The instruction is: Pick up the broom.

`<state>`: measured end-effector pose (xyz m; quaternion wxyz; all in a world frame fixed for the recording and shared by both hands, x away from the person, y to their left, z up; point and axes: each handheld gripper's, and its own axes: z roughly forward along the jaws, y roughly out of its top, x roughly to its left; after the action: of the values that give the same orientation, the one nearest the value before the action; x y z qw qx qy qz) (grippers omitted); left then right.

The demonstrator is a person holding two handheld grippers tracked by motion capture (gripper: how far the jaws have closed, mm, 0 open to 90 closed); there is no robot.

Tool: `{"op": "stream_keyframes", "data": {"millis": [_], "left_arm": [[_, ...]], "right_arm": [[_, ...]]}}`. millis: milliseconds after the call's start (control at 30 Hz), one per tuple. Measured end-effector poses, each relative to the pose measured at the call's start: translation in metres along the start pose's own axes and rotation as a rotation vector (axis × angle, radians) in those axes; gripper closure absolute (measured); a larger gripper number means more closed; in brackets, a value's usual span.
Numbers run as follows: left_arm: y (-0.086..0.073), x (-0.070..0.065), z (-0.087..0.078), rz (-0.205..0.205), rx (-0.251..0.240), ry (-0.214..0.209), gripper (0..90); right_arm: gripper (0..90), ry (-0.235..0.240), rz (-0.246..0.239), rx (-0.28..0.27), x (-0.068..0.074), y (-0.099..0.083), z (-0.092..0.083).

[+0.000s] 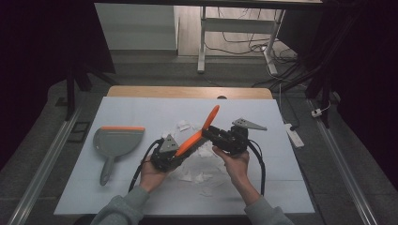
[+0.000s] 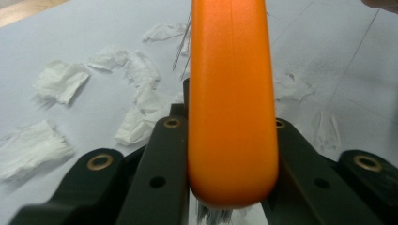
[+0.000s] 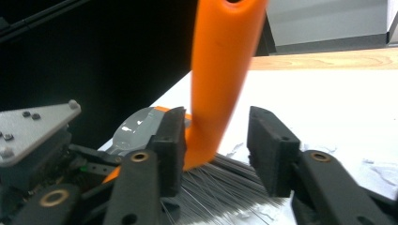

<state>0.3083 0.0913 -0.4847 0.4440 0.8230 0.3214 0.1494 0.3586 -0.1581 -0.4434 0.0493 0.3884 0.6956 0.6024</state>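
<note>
My left gripper is clamped on the orange brush, jaws tight against both sides of its body. Brush is angled up over mid-table, handle pointing away from me. My right gripper has jaws spread wide around the handle, one pad touching. Torn tissue bits are scattered underneath. Grey dustpan sits well left.

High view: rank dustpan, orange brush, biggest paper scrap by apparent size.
1-2. Dustpan and orange brush: similar in length; the pan looks broader, but the brush is raised nearer the camera, so unsure.
3. Biggest paper scrap: clearly smallest.
</note>
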Motion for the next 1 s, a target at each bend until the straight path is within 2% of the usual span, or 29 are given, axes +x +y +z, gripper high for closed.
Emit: {"op": "stream_keyframes", "data": {"millis": [67, 133, 167, 267, 367, 433, 500, 567, 700, 767, 833, 900, 1000], "left_arm": [[0.001, 0.002, -0.003, 0.007, 0.004, 0.004, 80.2], [0.003, 0.004, -0.006, 0.026, 0.025, 0.005, 80.2], [0.003, 0.004, -0.008, 0.036, 0.033, 0.012, 80.2], [0.004, 0.008, -0.010, 0.037, 0.061, -0.004, 80.2], [0.004, 0.012, -0.011, 0.043, 0.098, -0.011, 80.2], [0.005, 0.015, -0.012, 0.040, 0.133, -0.032, 80.2], [0.006, 0.016, -0.013, 0.062, 0.176, -0.035, 80.2], [0.008, 0.016, -0.014, 0.075, 0.204, -0.056, 80.2], [0.010, 0.011, -0.014, 0.112, 0.242, -0.065, 80.2], [0.012, 0.006, -0.012, 0.150, 0.263, -0.064, 80.1], [0.013, 0.000, -0.010, 0.183, 0.291, -0.084, 80.2], [0.015, -0.006, -0.008, 0.219, 0.321, -0.084, 80.2], [0.016, -0.013, -0.004, 0.246, 0.347, -0.107, 80.2]], "right_arm": [[52.5, 0.000, -0.001, 0.006, -0.001, 0.002, -0.001], [48.5, -0.006, -0.022, 0.020, -0.002, 0.004, -0.004], [47.6, -0.004, -0.047, 0.032, -0.003, 0.005, -0.005], [44.5, 0.000, -0.127, 0.076, -0.002, 0.009, -0.011], [42.3, -0.006, -0.231, 0.123, 0.001, 0.012, -0.019], [41.6, -0.013, -0.289, 0.163, 0.003, 0.015, -0.023], [39.3, -0.017, -0.348, 0.194, 0.006, 0.019, -0.028], [36.9, -0.016, -0.397, 0.221, 0.010, 0.023, -0.031], [33.9, -0.011, -0.501, 0.293, 0.023, 0.027, -0.031], [33.4, -0.022, -0.564, 0.328, 0.030, 0.026, -0.029], [32.9, -0.035, -0.624, 0.351, 0.038, 0.025, -0.027], [32.8, -0.032, -0.665, 0.383, 0.044, 0.024, -0.025], [32.1, -0.030, -0.719, 0.448, 0.049, 0.020, -0.019]]}}
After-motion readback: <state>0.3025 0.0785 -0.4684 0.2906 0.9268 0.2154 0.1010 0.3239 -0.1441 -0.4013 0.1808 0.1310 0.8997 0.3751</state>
